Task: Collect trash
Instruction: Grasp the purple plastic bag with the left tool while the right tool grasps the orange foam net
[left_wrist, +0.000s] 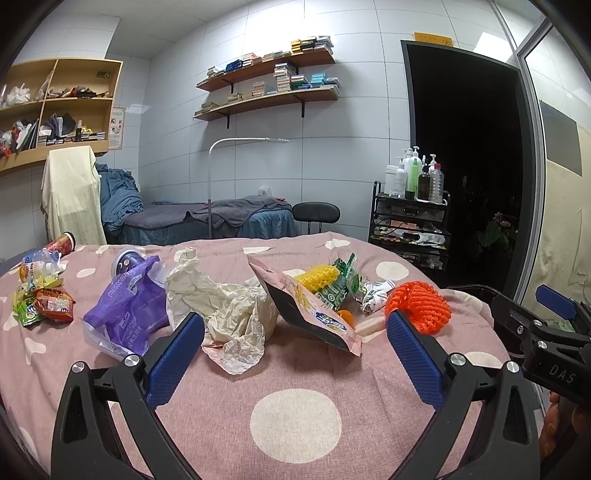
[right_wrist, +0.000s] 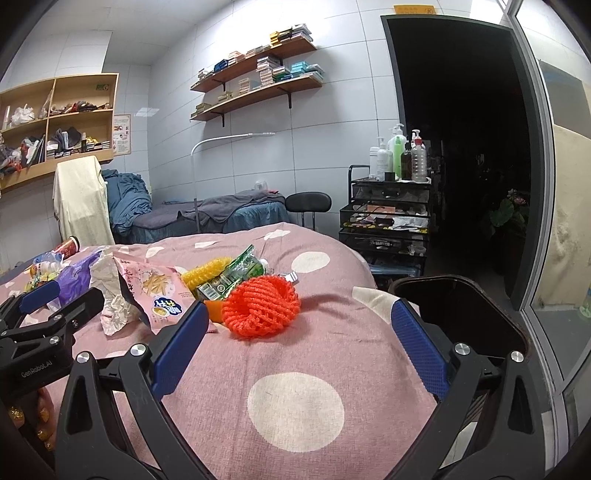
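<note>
1. The left gripper (left_wrist: 295, 332) hovers over the pink spotted bedspread (left_wrist: 295, 417) with its blue-padded jaws spread wide and nothing between them.
2. Just ahead of its left finger lies a crumpled cream paper wrapper (left_wrist: 231, 314); further left of that sits a purple plastic bag (left_wrist: 127, 310).
3. Straight ahead, between the two fingers, a pink snack pouch (left_wrist: 306, 306) stands tilted, with a yellow foam net (left_wrist: 319, 278) and a green wrapper (left_wrist: 343, 284) behind it.
4. An orange foam net (left_wrist: 421, 304) lies just beyond the tip of the left gripper's right finger.
5. Far to the left are more small snack packets (left_wrist: 44, 304), a crushed bottle (left_wrist: 40, 258) and a red cup (left_wrist: 62, 243) on its side.
6. The right gripper (right_wrist: 297, 332) is likewise wide apart and empty, above the bedspread.
7. The orange foam net sits just ahead of its left finger, inside the span of the jaws.
8. A dark bin (right_wrist: 461, 306) stands off the bed edge, behind its right finger.
</note>
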